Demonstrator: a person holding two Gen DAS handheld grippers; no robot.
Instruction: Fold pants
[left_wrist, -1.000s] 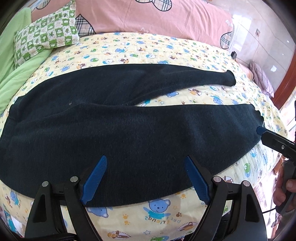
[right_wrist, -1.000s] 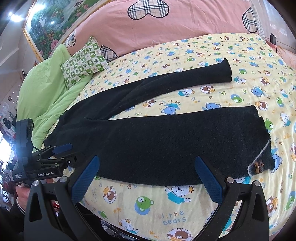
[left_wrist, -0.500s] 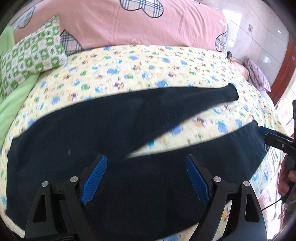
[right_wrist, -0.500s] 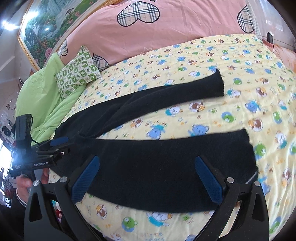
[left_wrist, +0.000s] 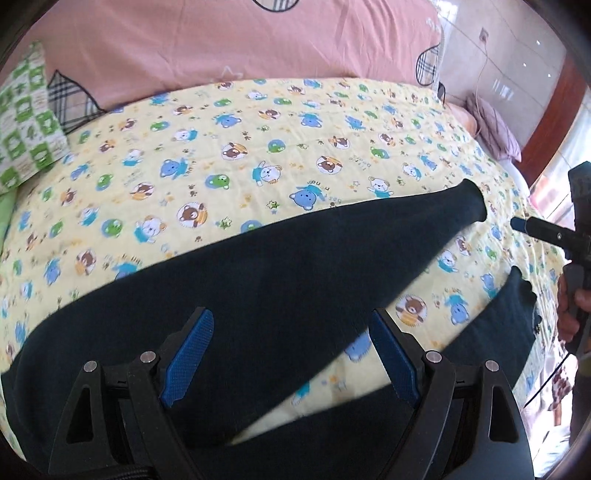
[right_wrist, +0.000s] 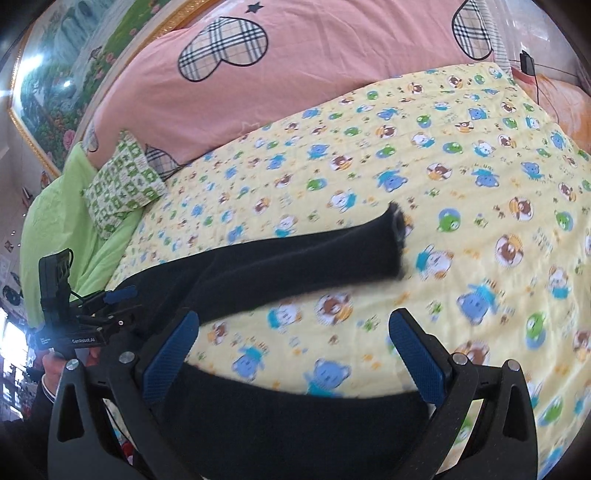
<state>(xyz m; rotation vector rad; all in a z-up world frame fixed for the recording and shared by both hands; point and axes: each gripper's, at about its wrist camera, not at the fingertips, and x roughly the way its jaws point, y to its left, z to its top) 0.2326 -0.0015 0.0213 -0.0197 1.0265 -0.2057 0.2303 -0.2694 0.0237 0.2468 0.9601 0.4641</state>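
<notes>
Dark navy pants (left_wrist: 280, 266) lie spread on the bear-print yellow bedspread (left_wrist: 258, 122), legs apart in a V, the far leg's cuff at the right. My left gripper (left_wrist: 291, 354) is open and empty, low over the waist and crotch area. My right gripper (right_wrist: 295, 354) is open and empty, over the near leg (right_wrist: 280, 424), with the far leg (right_wrist: 306, 258) ahead of it. Each gripper shows at the edge of the other's view: the right one (left_wrist: 532, 230) and the left one (right_wrist: 110, 306).
A pink quilt with plaid hearts (right_wrist: 295, 85) lies along the back of the bed. A green checked pillow (right_wrist: 122, 184) and a lime green blanket (right_wrist: 55, 221) are at the left. A pink-purple pillow (left_wrist: 491, 129) lies at the far right.
Both grippers have moved forward and lower over the pants, from the bed's near edge toward the far leg. Both stayed open.
</notes>
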